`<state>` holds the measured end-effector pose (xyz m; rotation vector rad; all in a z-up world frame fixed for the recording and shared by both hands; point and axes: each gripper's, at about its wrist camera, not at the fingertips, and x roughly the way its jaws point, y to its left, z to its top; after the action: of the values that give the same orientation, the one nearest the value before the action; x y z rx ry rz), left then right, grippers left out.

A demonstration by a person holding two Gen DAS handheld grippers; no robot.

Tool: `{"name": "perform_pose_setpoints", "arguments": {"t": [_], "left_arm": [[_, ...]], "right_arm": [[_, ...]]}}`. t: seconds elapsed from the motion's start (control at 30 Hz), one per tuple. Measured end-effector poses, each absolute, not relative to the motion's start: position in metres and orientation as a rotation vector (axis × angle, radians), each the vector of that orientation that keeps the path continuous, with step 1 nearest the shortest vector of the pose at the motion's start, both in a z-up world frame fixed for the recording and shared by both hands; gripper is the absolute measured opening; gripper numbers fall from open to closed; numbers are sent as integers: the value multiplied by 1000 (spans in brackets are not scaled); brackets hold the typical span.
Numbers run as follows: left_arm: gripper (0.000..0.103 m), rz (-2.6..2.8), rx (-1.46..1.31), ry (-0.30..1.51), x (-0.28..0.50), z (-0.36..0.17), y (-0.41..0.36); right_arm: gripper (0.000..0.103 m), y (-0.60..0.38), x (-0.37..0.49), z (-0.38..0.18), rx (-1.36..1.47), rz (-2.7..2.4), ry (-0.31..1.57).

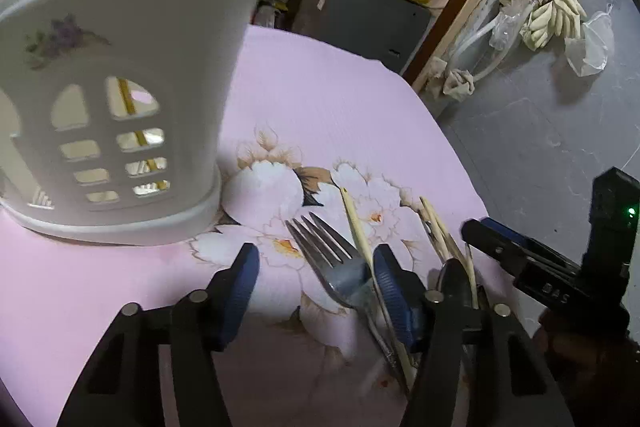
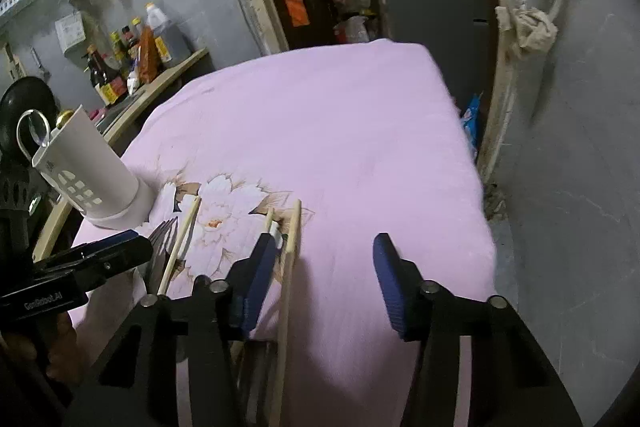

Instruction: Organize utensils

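Both tools hang half-spread, gripping nothing; left tool (image 1: 316, 287) straddles the fork (image 1: 324, 259), right tool (image 2: 324, 267) a chopstick (image 2: 290, 267), which could roll aside.

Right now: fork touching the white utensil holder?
Apart. The left wrist view shows a strip of flowered cloth between the fork tines and the white utensil holder base.

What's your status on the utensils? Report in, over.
Left gripper open over fork; right gripper open, chopstick between its fingers. Holder upright beside them on pink cloth. Nothing in the way.
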<state>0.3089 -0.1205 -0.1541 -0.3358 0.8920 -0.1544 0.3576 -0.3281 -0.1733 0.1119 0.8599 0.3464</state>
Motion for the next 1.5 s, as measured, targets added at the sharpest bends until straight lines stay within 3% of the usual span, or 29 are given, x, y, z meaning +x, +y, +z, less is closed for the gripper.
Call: {"name": "perform_pose_setpoints", "arguments": {"t": [0.27,0.6,0.77,1.03,1.5], "left_arm": [[31,-213,-377,933,320,-156,-122],[29,-255,-525,995,329,-164,-111],[24,-235,-565,1018,333,-165,-109],[14,-263,-635,1030,329,-162,-109],[8,-317,-550,897,291,-102,-109]], "right_arm": [[27,-315,374,-179,79,410,912],[22,-294,393,-177,-2,395,1031],[6,-291,400,-177,-5,366,1083],[4,-306,399,-177,177,397,1101],[4,-330,359,-112,295,425,836]]}}
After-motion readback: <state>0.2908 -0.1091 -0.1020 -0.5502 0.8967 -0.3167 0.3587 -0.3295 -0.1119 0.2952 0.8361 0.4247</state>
